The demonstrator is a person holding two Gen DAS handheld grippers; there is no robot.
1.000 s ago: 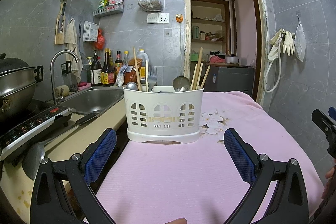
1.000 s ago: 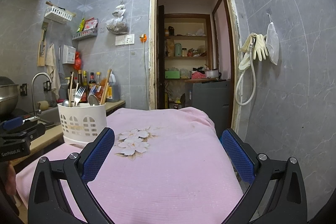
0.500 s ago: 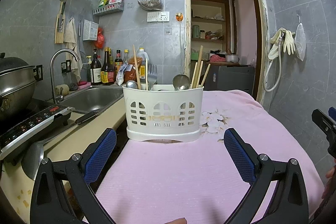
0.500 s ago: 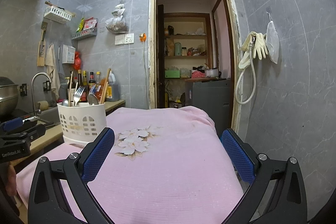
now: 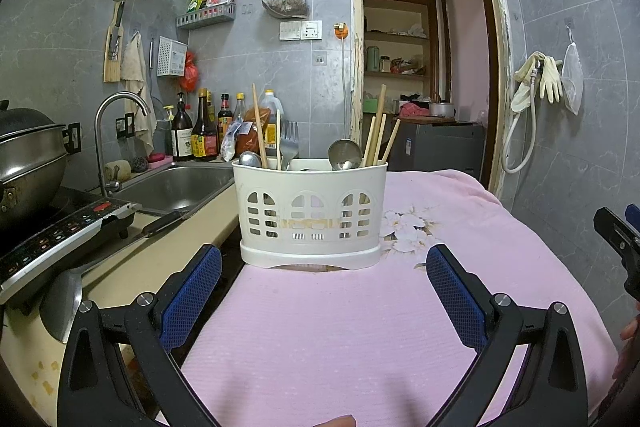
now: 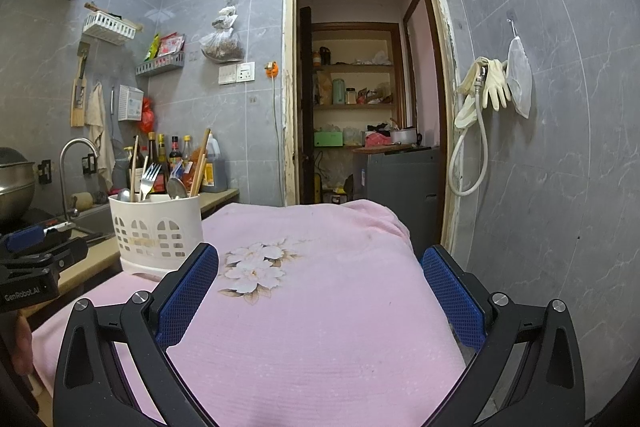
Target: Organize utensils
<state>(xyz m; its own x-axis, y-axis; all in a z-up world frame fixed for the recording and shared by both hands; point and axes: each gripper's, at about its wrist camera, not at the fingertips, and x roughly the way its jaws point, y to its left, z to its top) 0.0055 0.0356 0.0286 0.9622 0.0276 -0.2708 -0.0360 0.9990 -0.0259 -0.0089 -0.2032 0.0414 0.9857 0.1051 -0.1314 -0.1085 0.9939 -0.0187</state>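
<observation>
A white slotted utensil holder (image 5: 310,215) stands on the pink cloth (image 5: 340,327), straight ahead of my left gripper (image 5: 324,267). It holds wooden chopsticks (image 5: 378,139), a fork (image 5: 289,147) and metal spoons (image 5: 344,155). The left gripper is open and empty, a short way in front of the holder. My right gripper (image 6: 320,267) is open and empty over the cloth, with the holder (image 6: 158,231) ahead to its left. The left gripper's body (image 6: 36,267) shows at the right wrist view's left edge.
A steel sink (image 5: 176,187) with a tap (image 5: 116,115) lies left of the holder. An induction hob (image 5: 60,231) with a pot (image 5: 28,155) stands nearer left. A dark-handled ladle (image 5: 120,251) lies on the counter. Sauce bottles (image 5: 204,135) line the back wall. A doorway (image 6: 360,107) opens behind.
</observation>
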